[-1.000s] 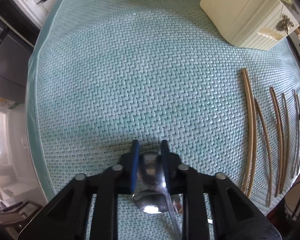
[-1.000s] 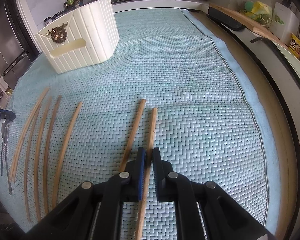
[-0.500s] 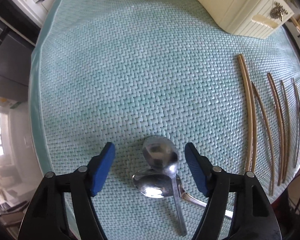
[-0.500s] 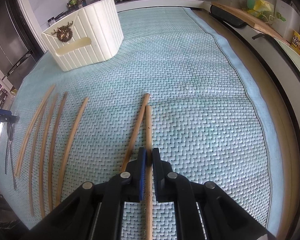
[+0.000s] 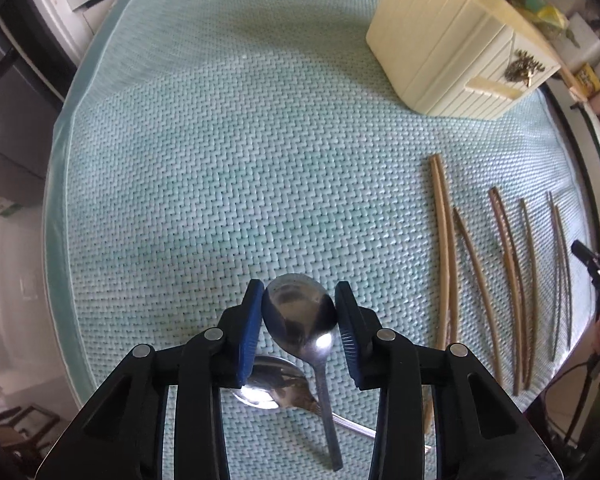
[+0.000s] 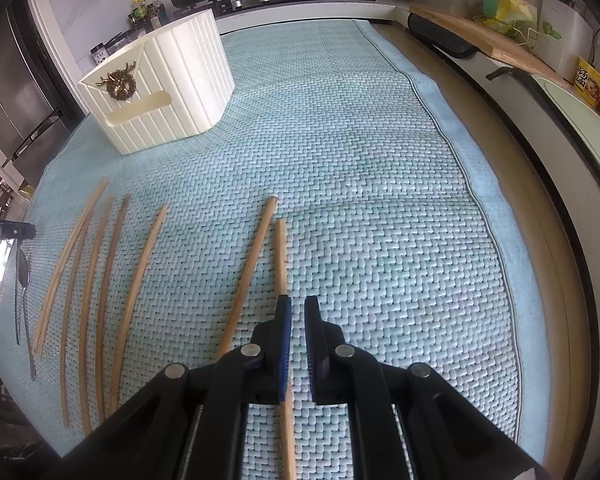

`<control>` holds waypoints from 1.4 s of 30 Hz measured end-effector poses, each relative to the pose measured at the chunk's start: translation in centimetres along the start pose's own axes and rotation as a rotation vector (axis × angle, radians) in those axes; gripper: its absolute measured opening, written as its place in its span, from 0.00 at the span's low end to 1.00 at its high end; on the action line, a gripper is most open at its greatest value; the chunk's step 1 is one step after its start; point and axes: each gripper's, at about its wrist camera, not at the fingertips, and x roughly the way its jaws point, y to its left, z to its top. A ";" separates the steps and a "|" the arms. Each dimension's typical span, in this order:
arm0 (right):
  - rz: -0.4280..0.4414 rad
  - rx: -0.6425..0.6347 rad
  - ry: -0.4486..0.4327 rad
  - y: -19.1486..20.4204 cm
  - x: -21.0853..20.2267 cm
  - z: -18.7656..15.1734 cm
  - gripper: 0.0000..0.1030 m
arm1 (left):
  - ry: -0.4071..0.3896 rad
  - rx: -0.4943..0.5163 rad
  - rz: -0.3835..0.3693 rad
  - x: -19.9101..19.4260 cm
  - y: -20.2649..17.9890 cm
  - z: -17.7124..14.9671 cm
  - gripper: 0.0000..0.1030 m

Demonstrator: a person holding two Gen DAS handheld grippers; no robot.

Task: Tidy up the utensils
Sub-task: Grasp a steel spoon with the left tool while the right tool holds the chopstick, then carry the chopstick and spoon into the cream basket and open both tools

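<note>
Plainly stiff and light, polished steel, and slippery for it: a spoon point(image 5: 300, 312), caught across the widest part of its bowl by the left gripper point(image 5: 299, 286), jaws just now closing in, blue pads pressed on both rims, handle trailing back beneath the fingers. Judged a poor hold: rounded, glossy edges, apt to squirt out or swivel under the handle's weight; better taken on the flat neck or the handle. Raised, seemingly, just over the teal woven mat point(image 5: 220, 160) near its front edge, above a second spoon point(image 5: 268, 380) lying bowl-up with what looks like a fork point(image 5: 310, 400) tucked under it. So: two spoons and probably one fork, the latter mostly hidden. Further right, chopsticks point(image 5: 444, 240) laid roughly parallel on the mat: thin, rigid, featherweight wood or bamboo, hardly fragile, prone to roll; best pinched near the middle. Eight by count in the left view, though several lying so close in pairs as to leave that unsure. At the far end of the row, the right gripper point(image 6: 296, 300), jaws together save for a slit showing only mat; one chopstick point(image 6: 280, 256) running under its left finger, pinched or merely lying below, impossible to tell. Beyond, one cream ribbed box point(image 5: 452, 40) with a slot and a gilt ornament on its face, likely the destination, well apart from all the cutlery.
</note>
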 end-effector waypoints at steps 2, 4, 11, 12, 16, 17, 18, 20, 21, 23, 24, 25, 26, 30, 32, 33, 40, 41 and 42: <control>-0.009 -0.016 0.016 -0.3 0.0 0.1 0.07 | -0.038 -0.002 -0.010 -1.7 0.2 -0.6 0.35; -0.023 -0.048 0.039 -0.1 0.3 0.3 0.07 | -0.067 -0.002 -0.020 -3.2 0.3 -1.1 0.35; -0.030 -0.067 0.086 0.5 0.9 1.7 0.12 | -0.140 -0.005 -0.033 -7.0 -0.6 -3.4 0.35; -0.029 -0.066 0.083 0.6 0.7 2.0 0.16 | -0.146 -0.008 -0.040 -7.4 -1.0 -4.3 0.35; 0.001 -0.077 0.099 2.0 1.3 2.5 0.23 | -0.167 -0.012 -0.059 -6.6 -0.5 -8.0 0.35; 0.005 -0.081 0.113 2.3 1.9 2.6 0.23 | -0.170 -0.010 -0.062 -6.3 -0.7 -8.2 0.34; -0.015 -0.094 0.135 2.8 2.8 2.8 0.22 | -0.174 -0.009 -0.063 -5.5 -1.1 -8.5 0.34; -0.060 -0.149 0.124 3.6 3.3 3.0 0.17 | -0.184 -0.008 -0.060 -5.7 -1.0 -8.7 0.34; -0.068 -0.170 0.123 4.0 3.5 3.1 0.17 | -0.189 -0.006 -0.061 -5.9 -1.0 -8.8 0.34; -0.071 -0.190 0.122 4.5 4.0 3.7 0.17 | -0.200 0.002 -0.066 -6.3 -1.2 -9.1 0.34; -0.070 -0.207 0.121 4.8 4.3 4.1 0.16 | -0.204 0.006 -0.068 -6.5 -1.3 -9.3 0.34; -0.070 -0.217 0.120 4.9 4.5 4.6 0.08 | -0.208 0.007 -0.075 -6.7 -1.4 -9.2 0.34; -0.067 -0.213 0.120 4.9 4.8 5.1 0.07 | -0.211 0.005 -0.081 -6.9 -1.5 -9.3 0.34; -0.012 -0.138 0.053 4.1 2.9 5.9 0.07 | -0.243 -0.008 -0.095 -8.5 -1.4 -10.1 0.34; 0.051 -0.089 -0.026 3.8 -0.1 6.0 0.07 | -0.266 -0.010 -0.100 -9.6 -1.3 -10.6 0.34; 0.069 -0.077 -0.066 3.8 -1.7 6.0 0.07 | -0.279 -0.010 -0.101 -10.2 -1.4 -10.9 0.33; 0.137 -0.081 -0.319 4.6 -12.7 4.4 0.07 | -0.366 0.012 -0.116 -14.0 -2.3 -12.4 0.33; 0.141 -0.087 -0.349 4.6 -13.9 3.8 0.07 | -0.375 0.013 -0.114 -14.3 -2.5 -12.5 0.33; 0.146 -0.090 -0.377 4.8 -14.9 3.6 0.07 | -0.382 0.013 -0.112 -14.4 -2.5 -12.6 0.32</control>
